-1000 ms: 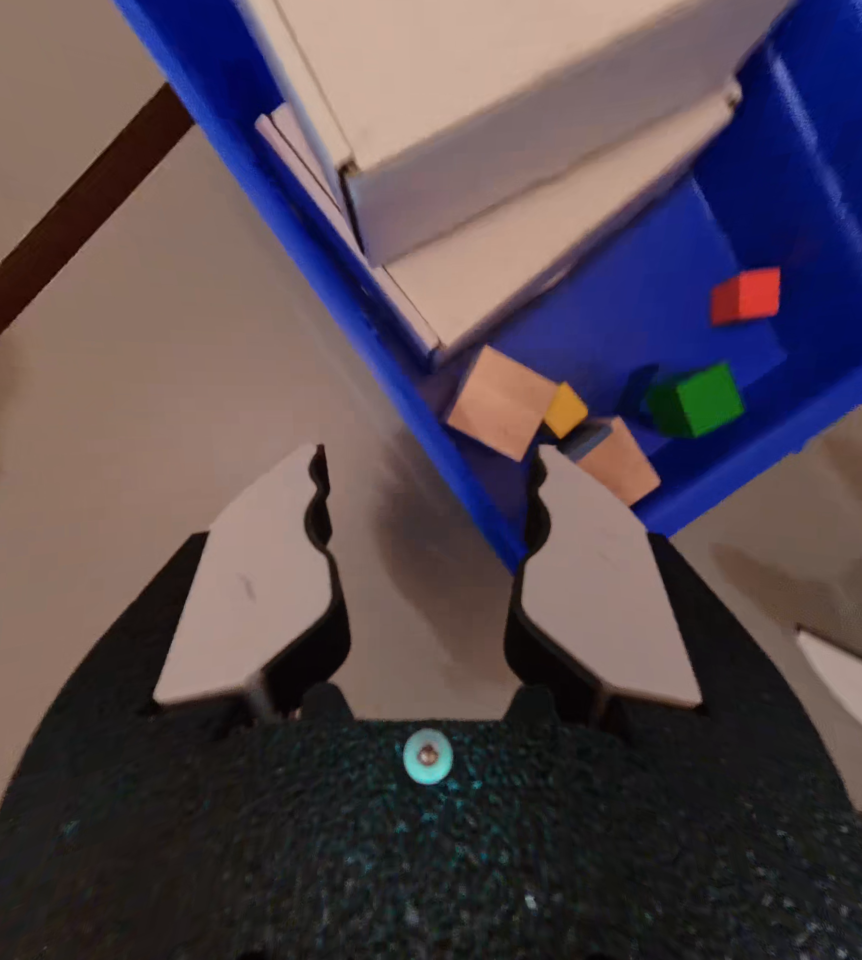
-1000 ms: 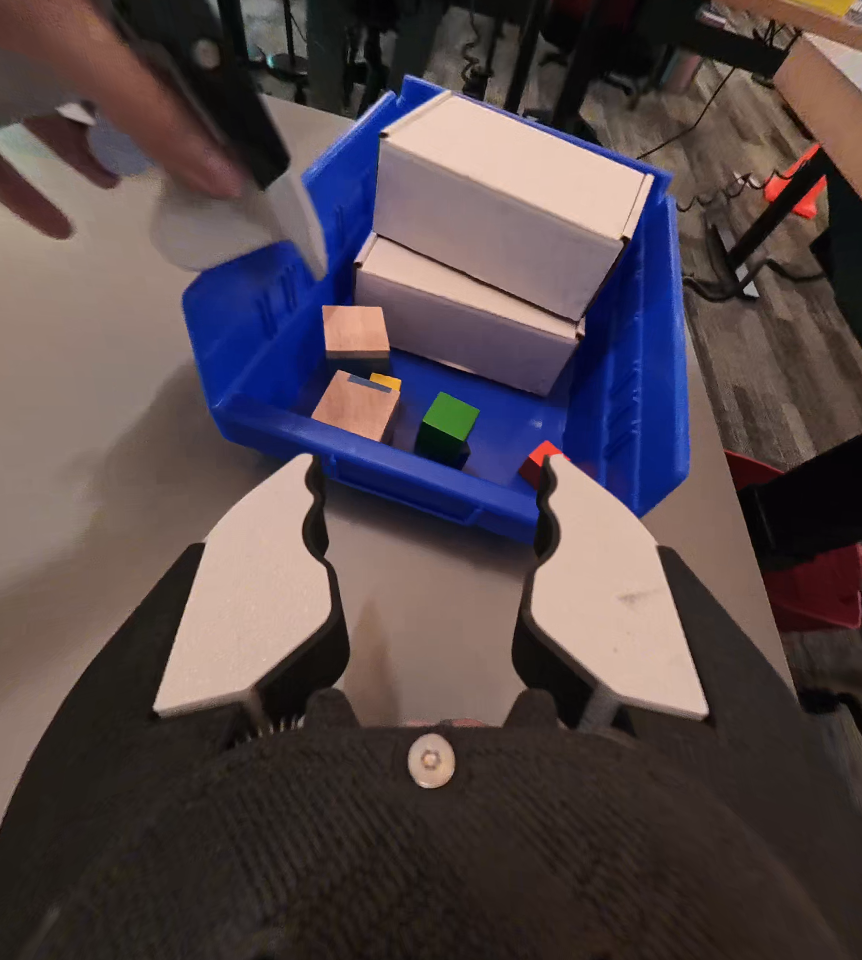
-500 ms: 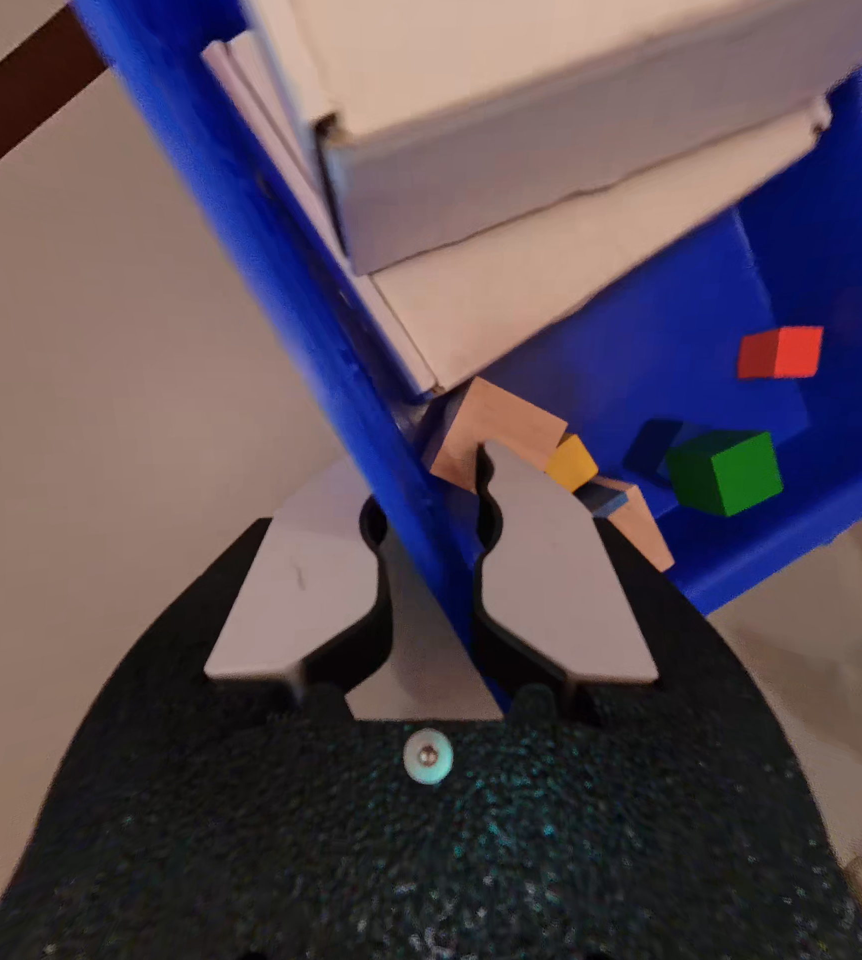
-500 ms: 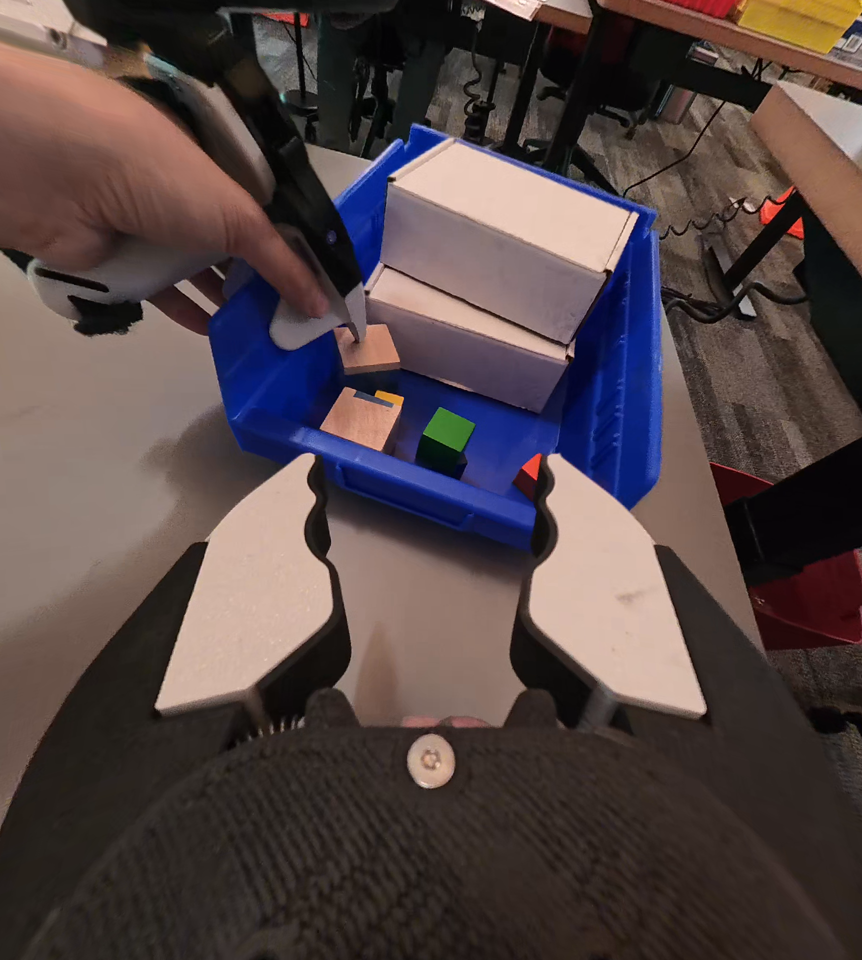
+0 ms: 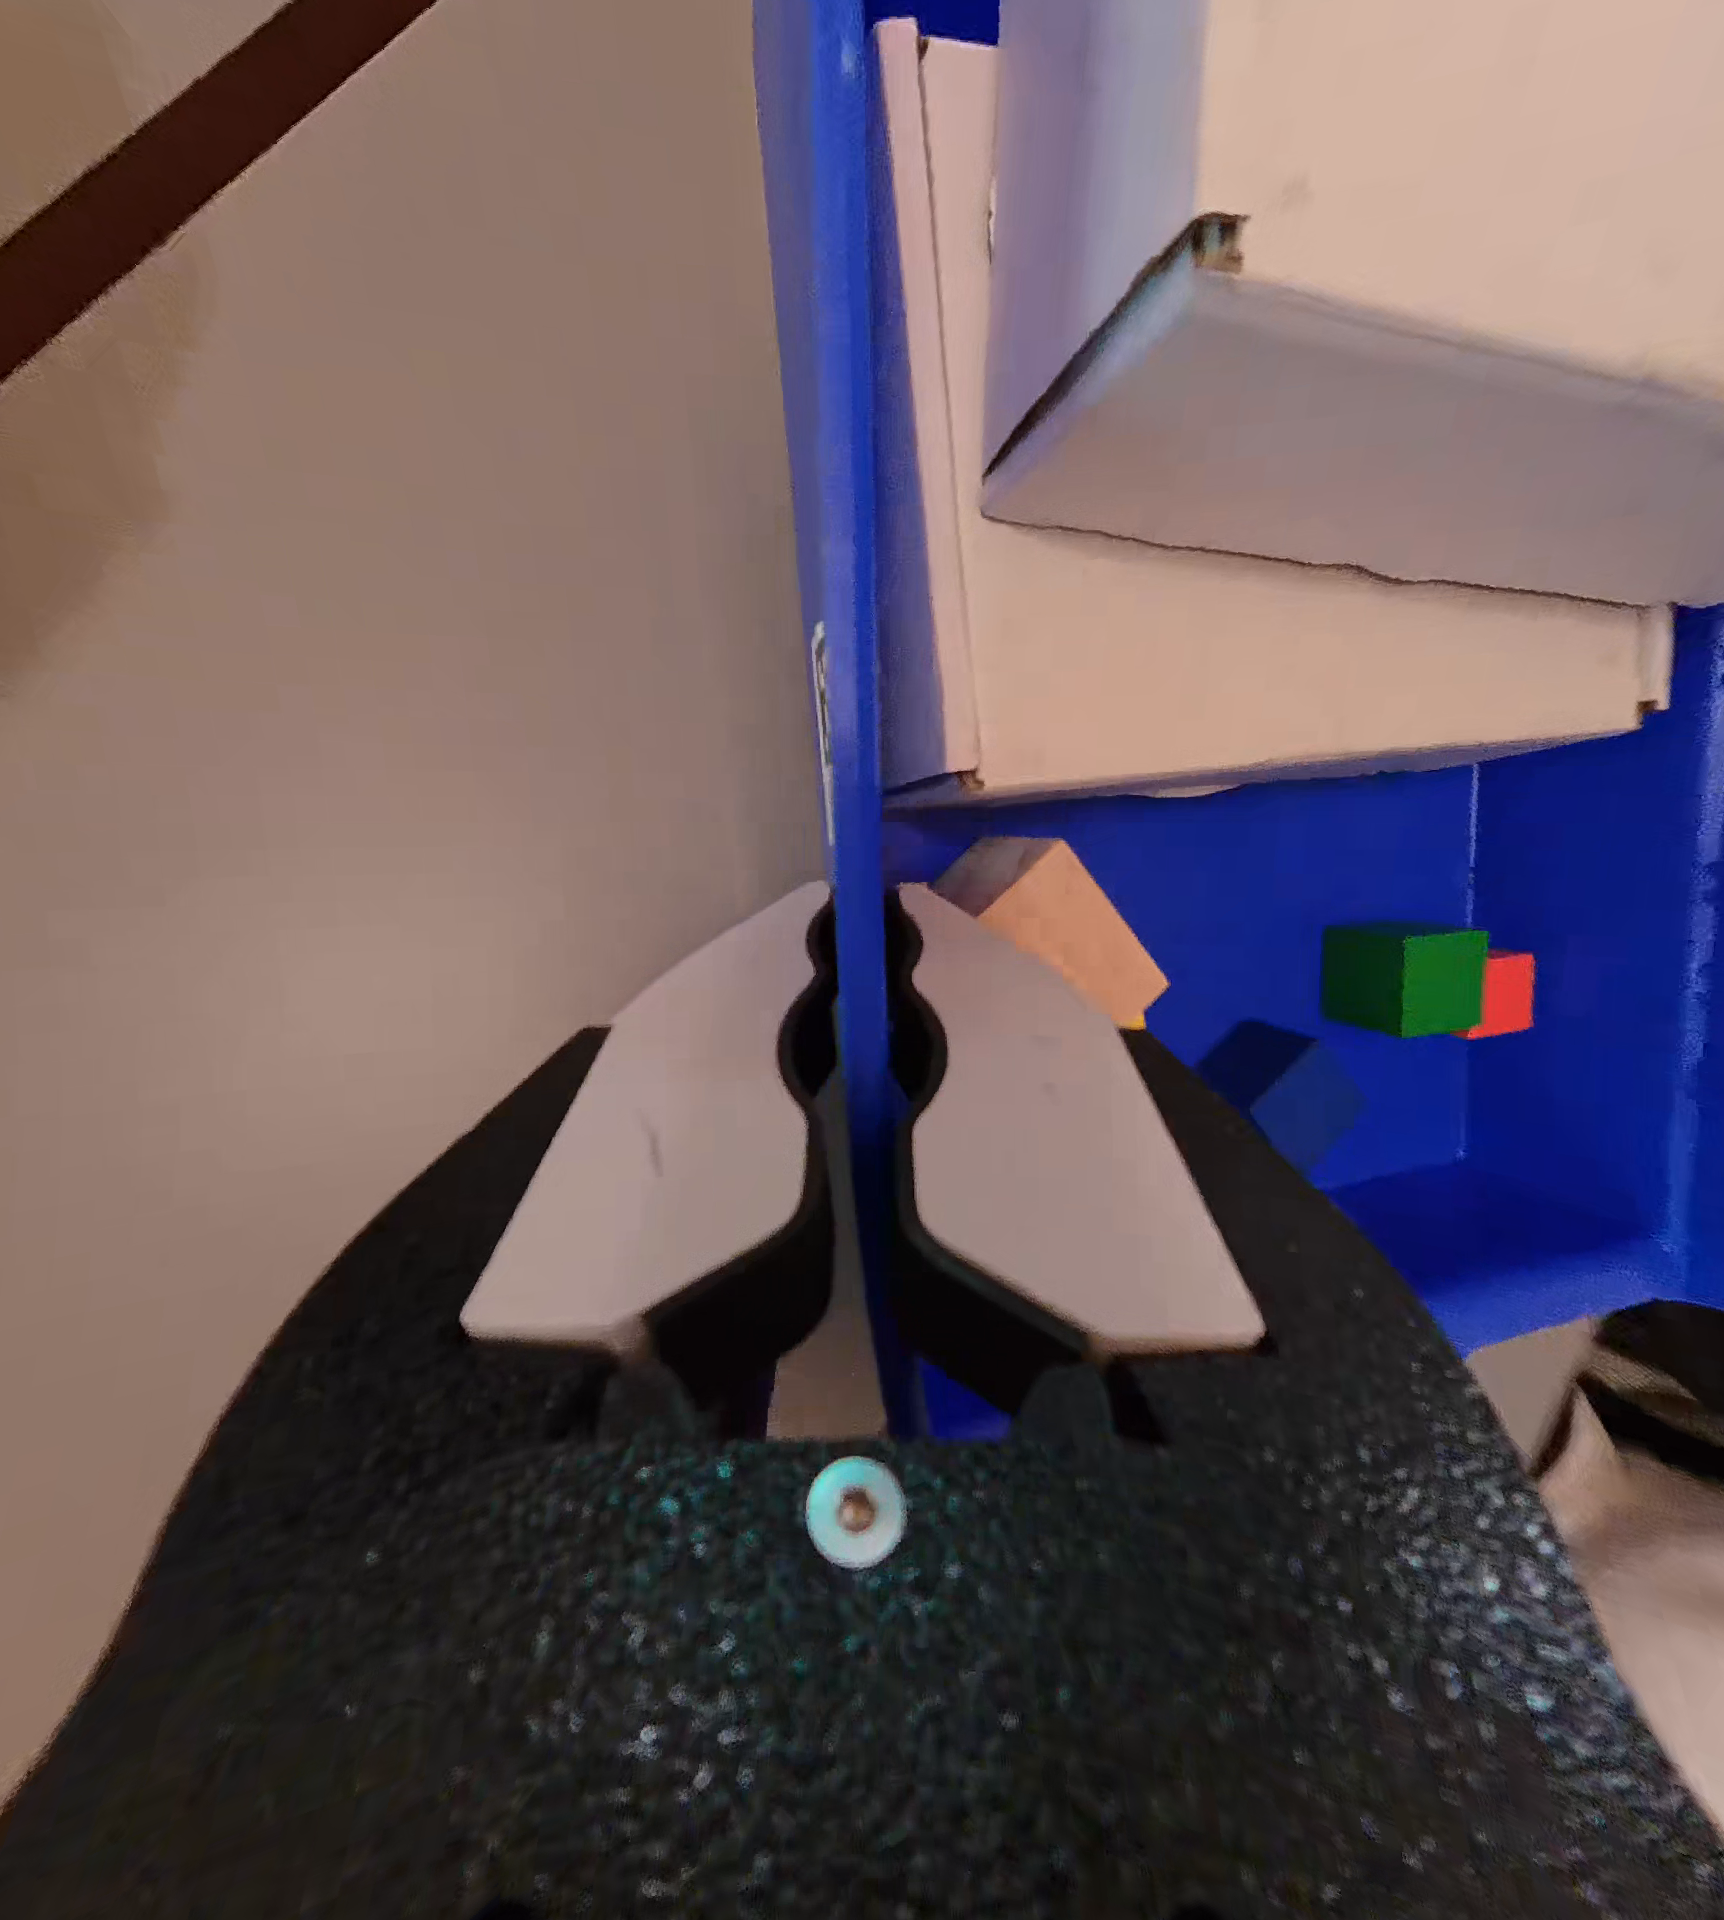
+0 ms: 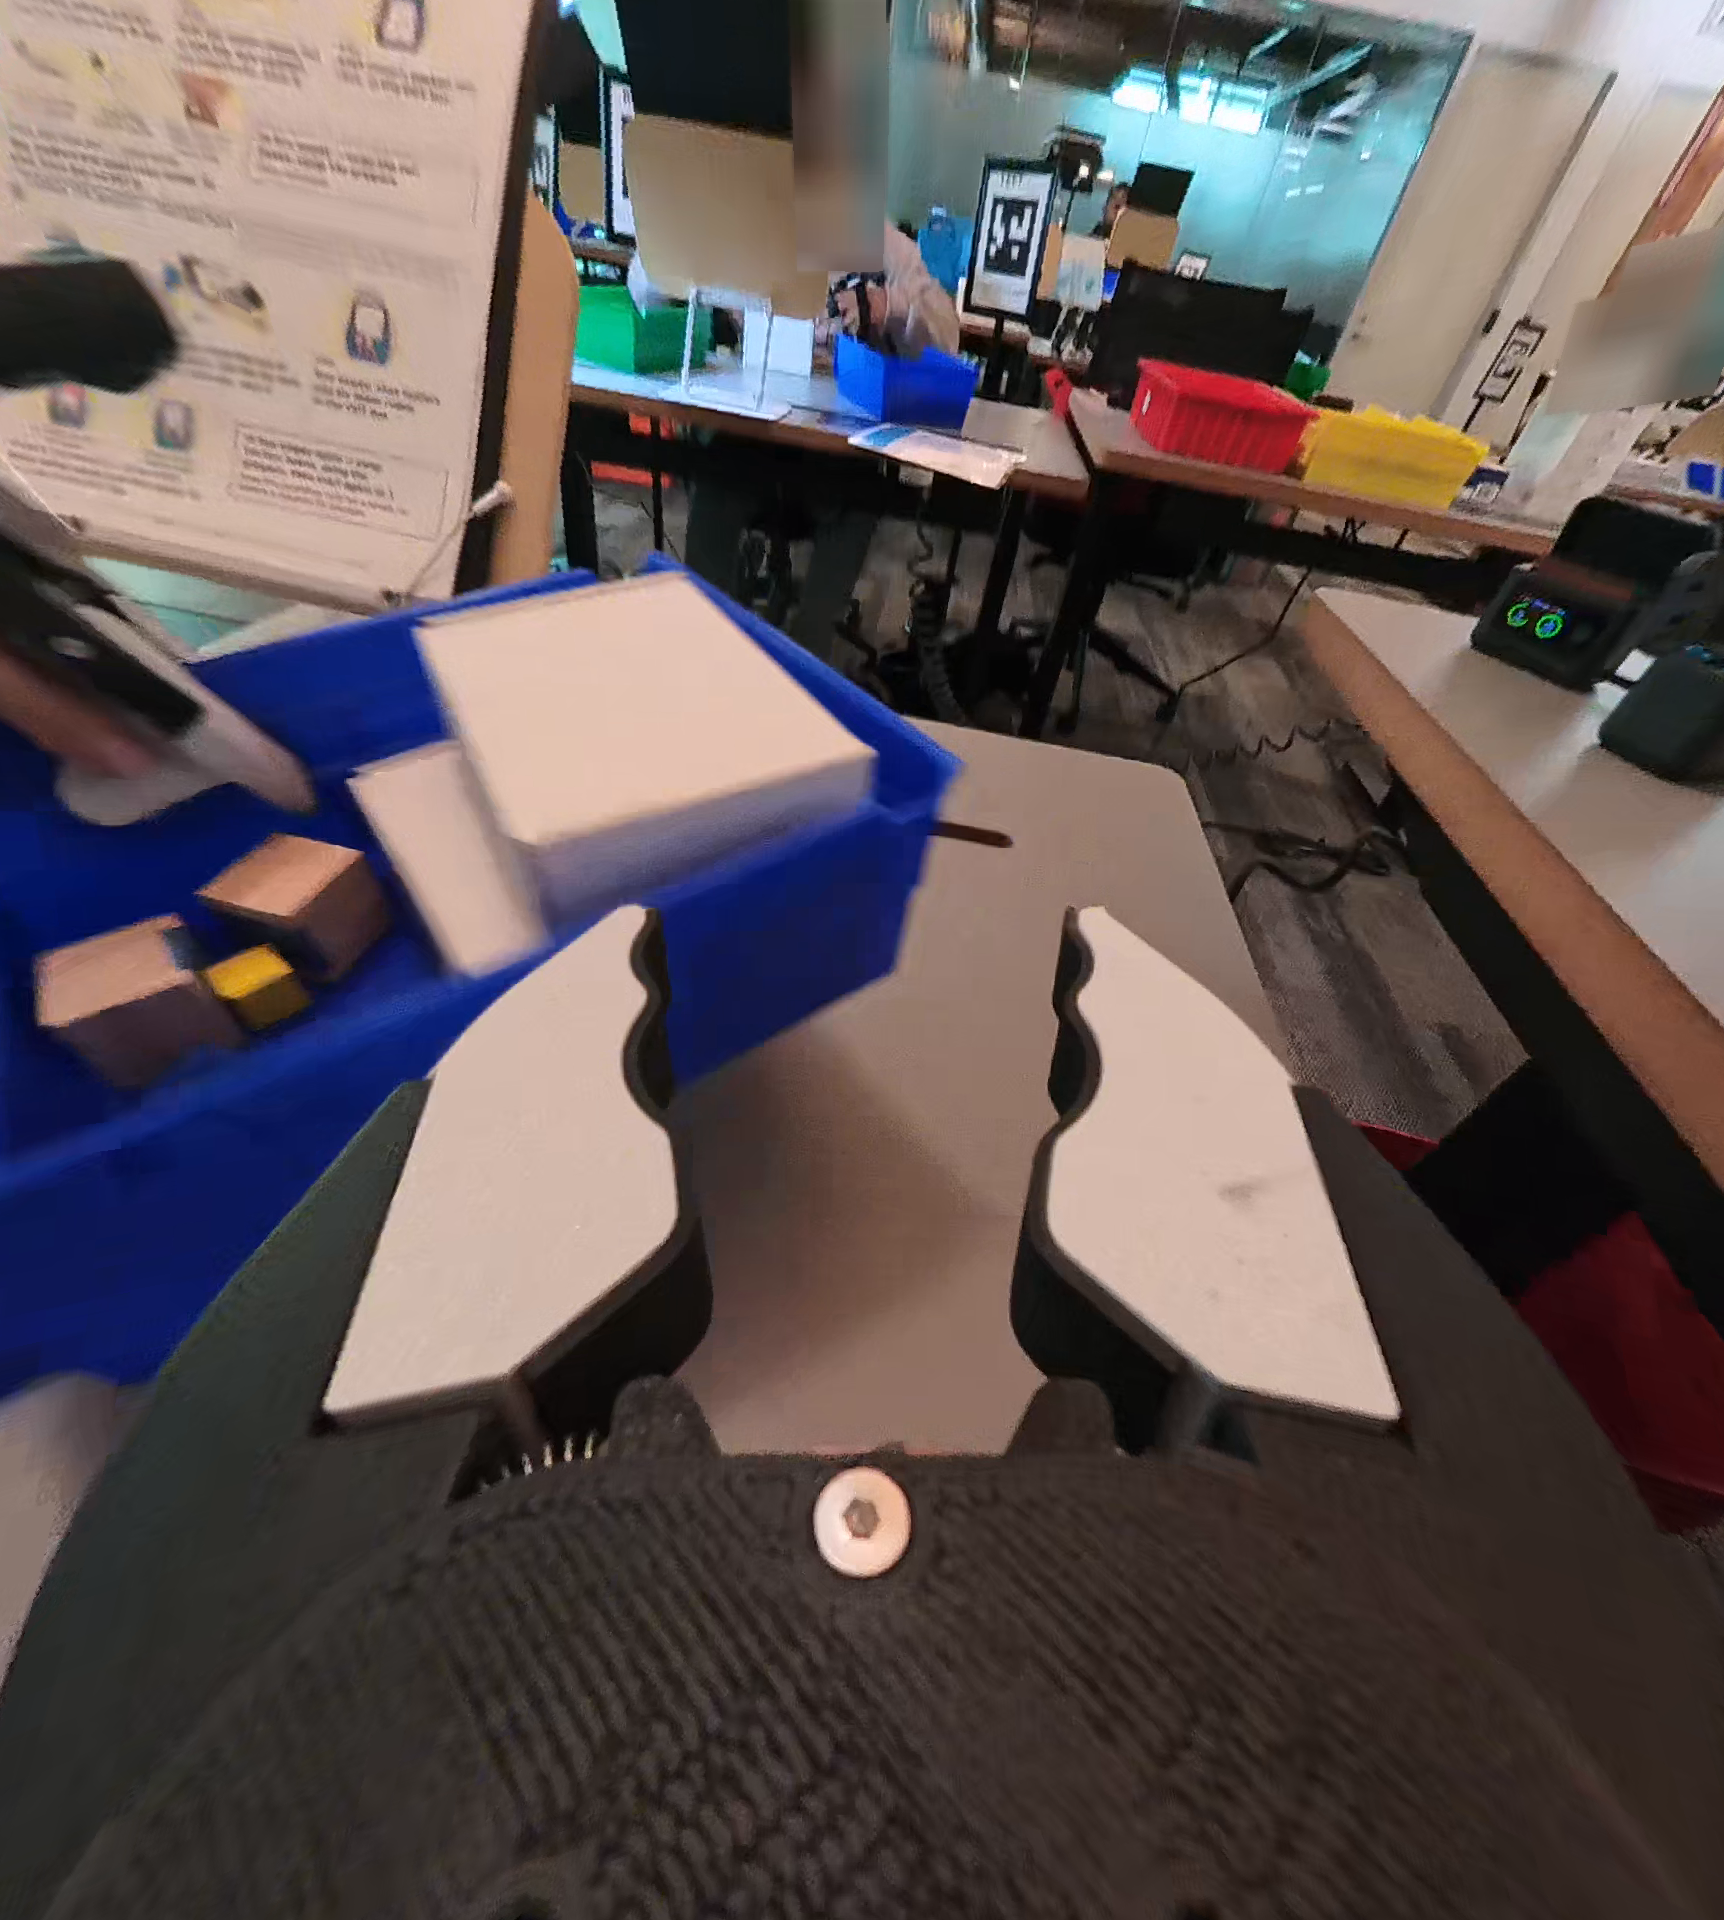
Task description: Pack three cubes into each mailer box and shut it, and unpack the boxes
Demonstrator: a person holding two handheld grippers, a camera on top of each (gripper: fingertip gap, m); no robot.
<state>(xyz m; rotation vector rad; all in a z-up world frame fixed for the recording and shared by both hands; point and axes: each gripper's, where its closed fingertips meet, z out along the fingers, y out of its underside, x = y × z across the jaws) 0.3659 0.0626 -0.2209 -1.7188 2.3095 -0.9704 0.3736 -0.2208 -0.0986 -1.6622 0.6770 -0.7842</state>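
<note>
Blue plastic bin (image 5: 853, 520), one, standing on a grey table (image 6: 1066, 883); its side wall is clamped between the fingers (image 5: 692, 1143) of the left gripper (image 5: 860, 935), which are closed down to the thickness of that wall, one finger outside the bin and one inside. White cardboard mailer boxes, two, both shut, stacked at one end of the bin: the upper box (image 6: 629, 717) rests on the lower box (image 6: 442, 862), and the lower one lies against the clamped wall. Cubes, six counted across both views, all loose on the bin floor in front of the boxes: two plain wooden ones, the nearer (image 6: 125, 997) and the farther (image 6: 302, 904); one small yellow cube (image 6: 255, 987) touching between them; one green cube (image 5: 1403, 979); one red cube (image 5: 1507, 992), partly hidden behind the green one; one blue cube (image 5: 1284, 1091), hard to pick out against the blue floor. The left wrist view shows only one wooden cube, just beyond the inner finger. Right gripper (image 6: 858, 977), one, above bare table beside the bin, its fingers (image 6: 525, 1184) spread wide and holding nothing. A hand (image 6: 58, 748) on the left gripper shows blurred at the picture's edge. Further tables with red, yellow, green and blue bins stand well apart in the background.
</note>
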